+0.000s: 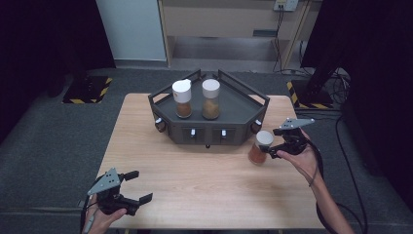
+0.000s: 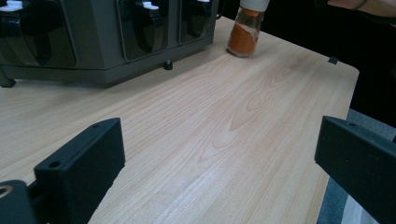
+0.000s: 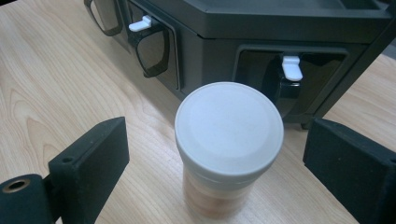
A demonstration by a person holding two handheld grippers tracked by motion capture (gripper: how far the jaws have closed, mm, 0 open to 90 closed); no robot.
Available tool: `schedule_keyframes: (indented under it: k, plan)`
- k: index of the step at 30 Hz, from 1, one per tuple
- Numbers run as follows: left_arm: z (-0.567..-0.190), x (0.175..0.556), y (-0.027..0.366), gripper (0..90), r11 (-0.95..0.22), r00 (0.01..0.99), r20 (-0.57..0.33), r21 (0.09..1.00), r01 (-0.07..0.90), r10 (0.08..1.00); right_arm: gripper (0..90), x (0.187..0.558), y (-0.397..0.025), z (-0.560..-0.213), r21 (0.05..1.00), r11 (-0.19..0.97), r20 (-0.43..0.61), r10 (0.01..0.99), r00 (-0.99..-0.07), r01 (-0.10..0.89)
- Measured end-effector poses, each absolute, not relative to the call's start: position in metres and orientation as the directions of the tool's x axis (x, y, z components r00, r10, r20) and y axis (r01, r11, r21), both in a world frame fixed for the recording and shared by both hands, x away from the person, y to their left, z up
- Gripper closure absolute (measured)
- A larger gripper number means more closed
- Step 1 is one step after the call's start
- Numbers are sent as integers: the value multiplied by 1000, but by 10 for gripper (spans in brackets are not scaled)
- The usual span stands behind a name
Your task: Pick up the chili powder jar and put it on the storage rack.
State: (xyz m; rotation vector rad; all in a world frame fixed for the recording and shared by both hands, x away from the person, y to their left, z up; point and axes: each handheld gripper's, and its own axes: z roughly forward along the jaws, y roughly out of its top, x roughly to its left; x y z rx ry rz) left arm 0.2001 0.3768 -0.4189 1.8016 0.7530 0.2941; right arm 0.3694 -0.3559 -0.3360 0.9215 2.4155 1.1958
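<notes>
standing spice jar [image 1: 258, 146], orange powder inside

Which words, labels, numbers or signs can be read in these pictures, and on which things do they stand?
None can be read.
The jar between the right tongs: plain white lid, no label visible.
The two jars on the dark rack: no print can be made out.

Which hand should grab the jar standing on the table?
The right. Its right gripper is open around the jar; the left gripper sits far off at the table's near corner.
</notes>
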Motion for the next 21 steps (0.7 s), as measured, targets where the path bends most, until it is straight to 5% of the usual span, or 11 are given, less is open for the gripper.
schedule_keyframes:
  k: [21]
  plan:
    - [-419, 201, 377, 4, -189, 766, -164, 917, 350, 621, 139, 386, -348, -349, 771, 458, 34, 663, -747, 442]
